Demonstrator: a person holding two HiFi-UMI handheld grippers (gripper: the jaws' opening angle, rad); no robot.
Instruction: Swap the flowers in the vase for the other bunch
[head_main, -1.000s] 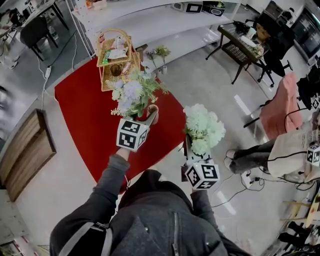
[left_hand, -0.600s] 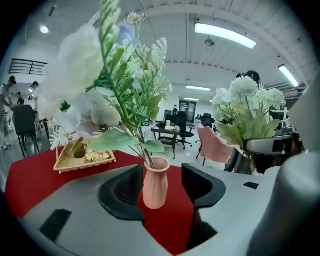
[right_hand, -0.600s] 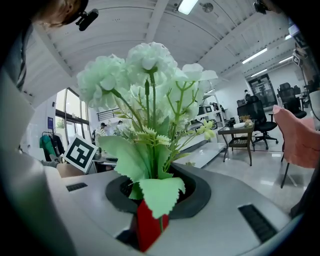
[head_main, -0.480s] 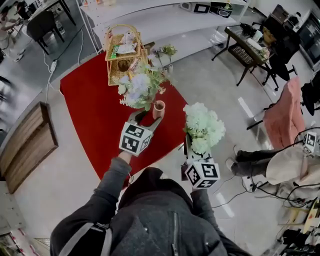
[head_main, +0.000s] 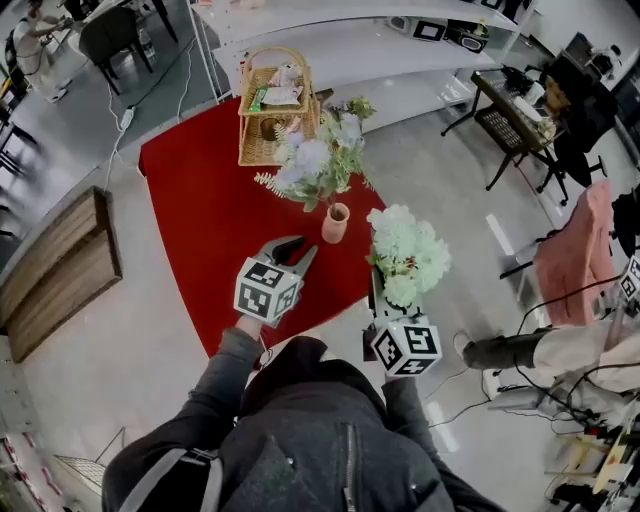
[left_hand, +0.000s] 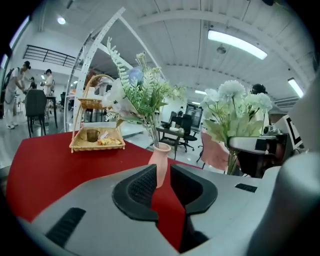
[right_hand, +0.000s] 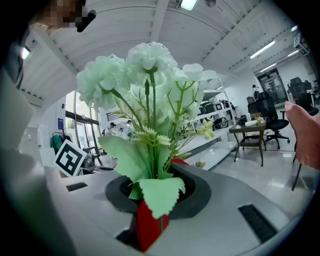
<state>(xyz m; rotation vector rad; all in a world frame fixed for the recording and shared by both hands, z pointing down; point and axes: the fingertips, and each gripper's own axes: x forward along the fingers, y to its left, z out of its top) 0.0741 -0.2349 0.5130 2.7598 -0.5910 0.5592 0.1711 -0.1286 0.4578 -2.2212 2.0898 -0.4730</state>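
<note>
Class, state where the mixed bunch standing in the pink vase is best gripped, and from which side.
Probably grip the bare stems just above the vase mouth, where they gather narrow; the bunch fans wide higher up. Come level from the person's side, jaws either side of the near-upright stems, then lift straight up.

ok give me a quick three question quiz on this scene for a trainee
1. True or false: the right gripper holds nothing.
2. The pink vase holds: a) nothing b) a mixed bunch with greenery c) one red rose.
3. What stands on the red surface beyond the vase?
Key: 1 false, it is shut on the white bunch; 2 b; 3 a wicker basket.
</note>
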